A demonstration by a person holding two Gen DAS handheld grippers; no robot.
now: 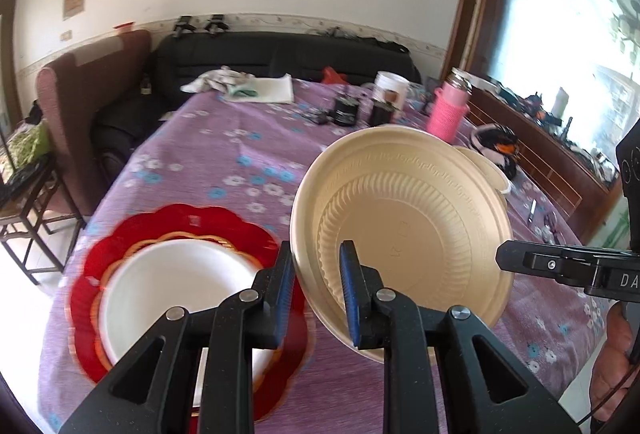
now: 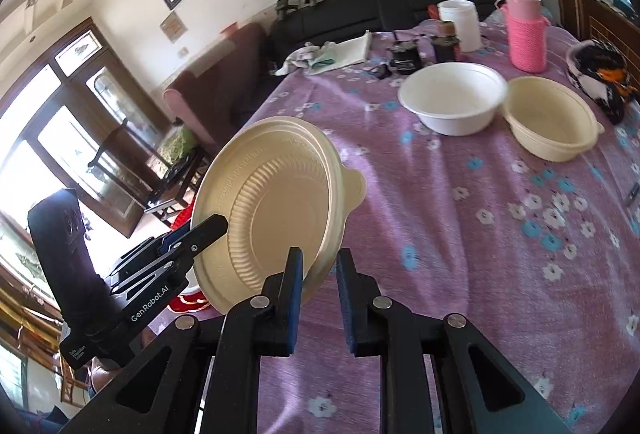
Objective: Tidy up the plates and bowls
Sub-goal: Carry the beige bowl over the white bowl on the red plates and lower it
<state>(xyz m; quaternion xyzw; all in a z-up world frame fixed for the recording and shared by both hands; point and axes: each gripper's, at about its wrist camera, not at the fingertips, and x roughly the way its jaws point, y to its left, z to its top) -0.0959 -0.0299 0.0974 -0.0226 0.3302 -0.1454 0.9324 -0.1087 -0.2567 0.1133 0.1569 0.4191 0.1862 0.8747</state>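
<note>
My left gripper (image 1: 316,290) is shut on the rim of a beige plastic plate (image 1: 404,230), holding it tilted on edge above the table. The plate also shows in the right wrist view (image 2: 276,210), with the left gripper (image 2: 200,234) clamped on its left edge. My right gripper (image 2: 318,298) is open with the plate's lower rim between its fingers, not clamped. A white plate (image 1: 172,282) lies on a red scalloped plate (image 1: 192,218) at the near left. A white bowl (image 2: 454,102) and a beige bowl (image 2: 552,118) stand side by side farther back.
The table has a purple flowered cloth (image 2: 480,234). At its far end stand a pink flask (image 2: 524,30), a white tub (image 2: 460,22), dark jars (image 2: 406,56), a cloth pile (image 2: 332,54) and a black-and-orange item (image 2: 600,74). A sofa and chairs stand beyond.
</note>
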